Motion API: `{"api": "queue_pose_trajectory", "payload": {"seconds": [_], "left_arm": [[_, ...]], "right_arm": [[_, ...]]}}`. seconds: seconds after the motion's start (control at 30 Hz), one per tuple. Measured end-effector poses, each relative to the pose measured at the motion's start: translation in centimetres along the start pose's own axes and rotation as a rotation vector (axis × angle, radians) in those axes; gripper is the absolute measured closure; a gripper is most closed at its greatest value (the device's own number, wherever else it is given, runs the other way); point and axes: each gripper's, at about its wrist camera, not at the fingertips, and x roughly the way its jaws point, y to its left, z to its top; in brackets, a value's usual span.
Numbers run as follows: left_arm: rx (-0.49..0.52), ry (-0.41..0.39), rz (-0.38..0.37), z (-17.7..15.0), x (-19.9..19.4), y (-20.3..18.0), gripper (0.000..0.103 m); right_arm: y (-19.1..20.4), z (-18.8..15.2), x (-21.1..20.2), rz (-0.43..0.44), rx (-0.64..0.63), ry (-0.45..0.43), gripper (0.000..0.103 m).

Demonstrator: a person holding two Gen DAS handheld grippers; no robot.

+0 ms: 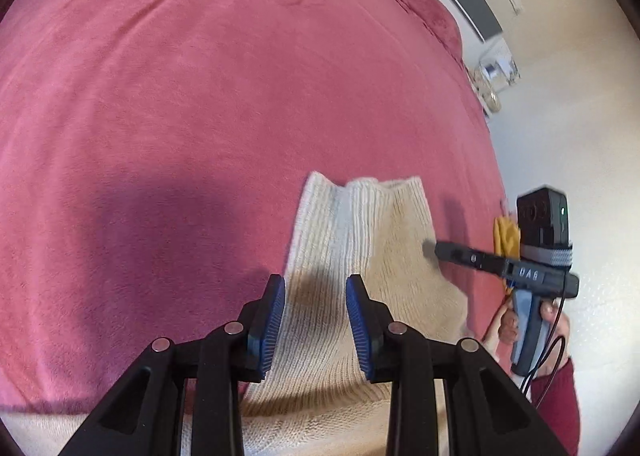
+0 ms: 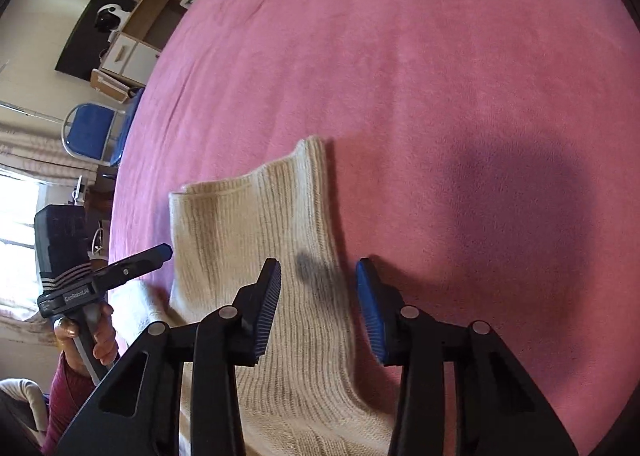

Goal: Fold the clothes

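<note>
A cream ribbed knit garment [image 1: 360, 223] lies on a pink bedspread [image 1: 200, 95], its ribbed end pointing away from me. My left gripper [image 1: 315, 284] hovers just above its left part; the blue pads stand apart and the knit shows below the gap with nothing pinched. My right gripper [image 2: 318, 268] stands open over the right edge of the garment [image 2: 248, 215], one pad over the knit and the other over the bedspread [image 2: 440, 75]. Each gripper also shows side-on in the other's view: the right gripper [image 1: 440, 250] and the left gripper [image 2: 164, 252], each in a person's hand.
A pink pillow [image 1: 412, 3] lies at the bed's far end, with a bedside stand [image 1: 496, 71] beyond. A yellow item [image 1: 506, 236] sits at the bed's right edge. A blue chair [image 2: 88, 131] and shelves [image 2: 132, 39] stand left of the bed.
</note>
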Motion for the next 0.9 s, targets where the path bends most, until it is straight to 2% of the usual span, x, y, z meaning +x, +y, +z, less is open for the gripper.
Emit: {"api": "queue_pose_trajectory", "payload": {"seconds": [0.07, 0.1, 0.13, 0.17, 0.2, 0.23, 0.43, 0.53, 0.63, 0.77, 0.83, 0.9], "left_arm": [[0.001, 0.017, 0.019, -0.4, 1.0, -0.3, 0.071], [0.009, 0.026, 0.035, -0.5, 1.4, -0.5, 0.071], [0.021, 0.023, 0.061, -0.7, 1.7, -0.8, 0.074], [0.034, 0.016, 0.077, -0.7, 1.9, -1.1, 0.074], [0.044, 0.005, 0.103, -0.8, 2.0, -1.3, 0.087], [0.049, -0.014, 0.137, -0.9, 1.9, -1.5, 0.099], [0.066, -0.137, 0.165, -1.3, 1.1, -2.7, 0.100], [0.086, -0.243, 0.148, -0.9, -0.4, -3.9, 0.100], [0.108, -0.327, 0.164, 0.3, -1.7, -5.1, 0.100], [0.096, -0.347, 0.260, 2.4, -0.8, -5.3, 0.100], [0.086, -0.314, 0.325, 3.2, 1.1, -5.1, 0.099], [0.071, -0.279, 0.422, 3.8, 3.3, -4.7, 0.098]], "right_arm": [[0.1, 0.0, 0.5, 0.019, 0.002, 0.000, 0.059], [0.3, -0.1, 0.7, 0.018, -0.007, -0.002, 0.064], [0.8, -0.2, 0.9, 0.008, -0.026, -0.002, 0.083], [1.3, -0.3, 1.2, -0.028, -0.051, 0.003, 0.092], [1.9, -0.4, 1.5, -0.066, -0.077, 0.005, 0.097], [2.6, -0.6, 1.6, -0.103, -0.104, -0.006, 0.097], [6.5, -1.0, 0.4, -0.200, -0.216, -0.115, 0.098], [7.9, -0.4, -1.7, -0.229, -0.239, -0.205, 0.098], [8.5, 0.3, -3.4, -0.263, -0.241, -0.290, 0.098], [7.8, 1.9, -3.0, -0.366, -0.191, -0.354, 0.101], [6.5, 2.7, -1.5, -0.410, -0.135, -0.338, 0.101], [5.8, 2.7, 0.2, -0.481, -0.118, -0.314, 0.101]]}}
